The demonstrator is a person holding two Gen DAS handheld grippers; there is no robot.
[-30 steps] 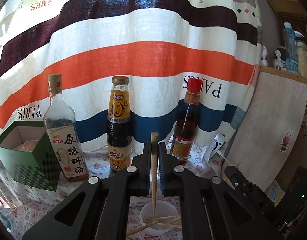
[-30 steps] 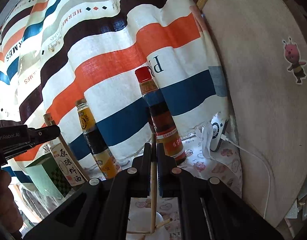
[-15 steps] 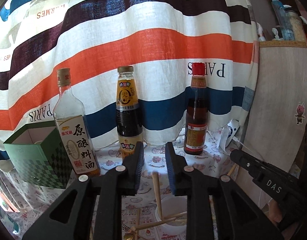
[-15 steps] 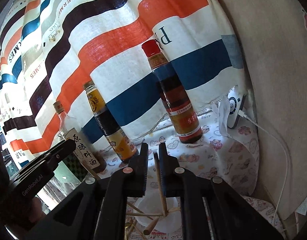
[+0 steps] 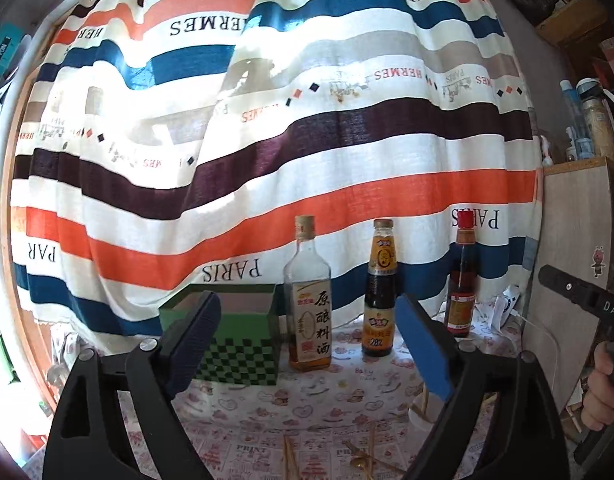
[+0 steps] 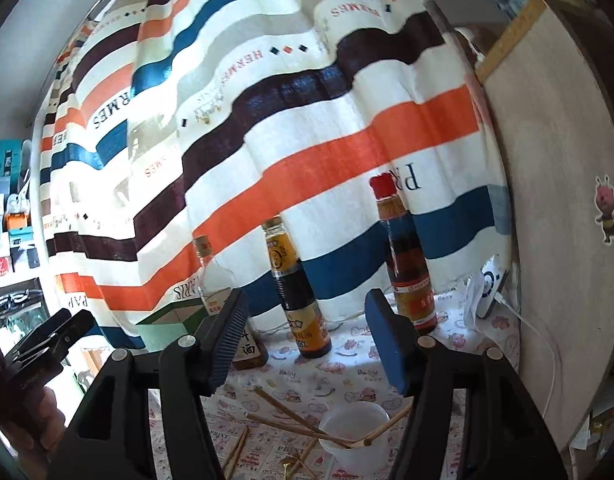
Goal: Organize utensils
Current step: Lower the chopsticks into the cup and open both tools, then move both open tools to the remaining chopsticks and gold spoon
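Observation:
A white cup [image 6: 355, 430] stands on the patterned tablecloth and holds wooden chopsticks [image 6: 381, 432] that lean over its rim. More chopsticks [image 6: 279, 406] lie loose on the cloth to its left. In the left wrist view the cup [image 5: 421, 420] shows partly behind the right finger, with loose chopsticks [image 5: 289, 458] and a gold utensil [image 5: 361, 464] on the cloth. My left gripper [image 5: 307, 344] is open and empty, raised above the table. My right gripper [image 6: 307, 340] is open and empty above the cup.
Three sauce bottles stand in a row at the back: a clear one [image 5: 309, 312], a dark one [image 5: 381, 300] and a red-capped one [image 5: 463, 284]. A green checkered box [image 5: 231, 340] stands left. A striped curtain [image 5: 267, 160] hangs behind. A wooden board [image 6: 547, 200] stands right.
Both grippers opened and let go of their chopsticks, which now rest in the cup. Both grippers have risen and pulled back from the cup.

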